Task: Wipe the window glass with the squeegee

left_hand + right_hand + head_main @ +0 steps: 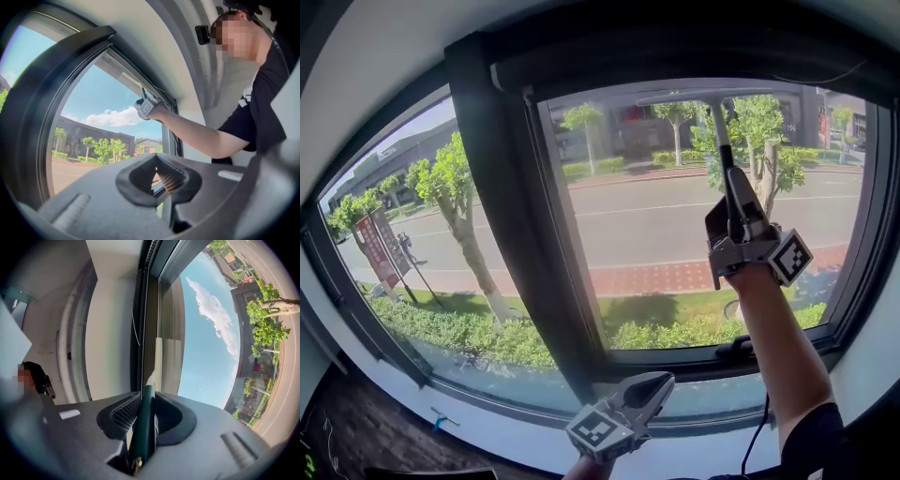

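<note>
Right claw (144,401) is clamping the squeegee (724,141) by its handle, which is reaching up the window glass (647,225). Left claw (656,386) is hanging below the glass, closed on nothing.

Up at 12 o'clock in the head view, the squeegee (724,141) blade end kinda gets lost against the dark frame (675,52). The arm behind the left gripper (661,382) is chopped off at 6 o'clock. The red sign (377,248) at 9 o'clock is too tiny to read.

Small bluish thing (441,418) lies on white sill (520,433).
</note>
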Available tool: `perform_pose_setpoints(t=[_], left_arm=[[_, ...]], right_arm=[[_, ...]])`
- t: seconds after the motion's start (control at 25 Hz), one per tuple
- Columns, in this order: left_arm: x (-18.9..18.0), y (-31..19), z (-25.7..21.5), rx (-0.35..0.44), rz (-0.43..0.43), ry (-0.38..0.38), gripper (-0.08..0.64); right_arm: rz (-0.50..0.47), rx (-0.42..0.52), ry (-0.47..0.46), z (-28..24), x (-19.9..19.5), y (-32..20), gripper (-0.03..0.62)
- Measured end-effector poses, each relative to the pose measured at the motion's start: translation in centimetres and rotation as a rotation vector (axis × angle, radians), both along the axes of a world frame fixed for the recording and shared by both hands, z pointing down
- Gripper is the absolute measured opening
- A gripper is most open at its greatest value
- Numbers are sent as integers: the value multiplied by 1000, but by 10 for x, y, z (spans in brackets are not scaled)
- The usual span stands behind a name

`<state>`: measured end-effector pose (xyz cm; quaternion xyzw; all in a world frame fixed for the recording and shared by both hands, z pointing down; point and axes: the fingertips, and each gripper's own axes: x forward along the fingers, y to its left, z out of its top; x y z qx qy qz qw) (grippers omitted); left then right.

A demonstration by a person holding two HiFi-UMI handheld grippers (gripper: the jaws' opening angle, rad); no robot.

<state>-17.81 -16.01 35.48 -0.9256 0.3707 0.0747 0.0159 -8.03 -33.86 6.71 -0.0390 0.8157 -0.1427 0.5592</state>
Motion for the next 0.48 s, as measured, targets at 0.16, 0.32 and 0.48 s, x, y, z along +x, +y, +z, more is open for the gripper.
perform_pose_setpoints(t=[0.16, 0.32, 0.48], left_arm=[[-11, 3, 2, 0, -26, 2, 3], [-11, 7, 3, 1, -34, -4, 3], [-13, 9, 1, -3, -40, -2, 3]], right_arm=[[-7, 19, -14, -11, -3, 4, 98], [-25, 9, -21, -10, -3, 1, 98], [-14, 13, -17, -7, -4, 0, 98]])
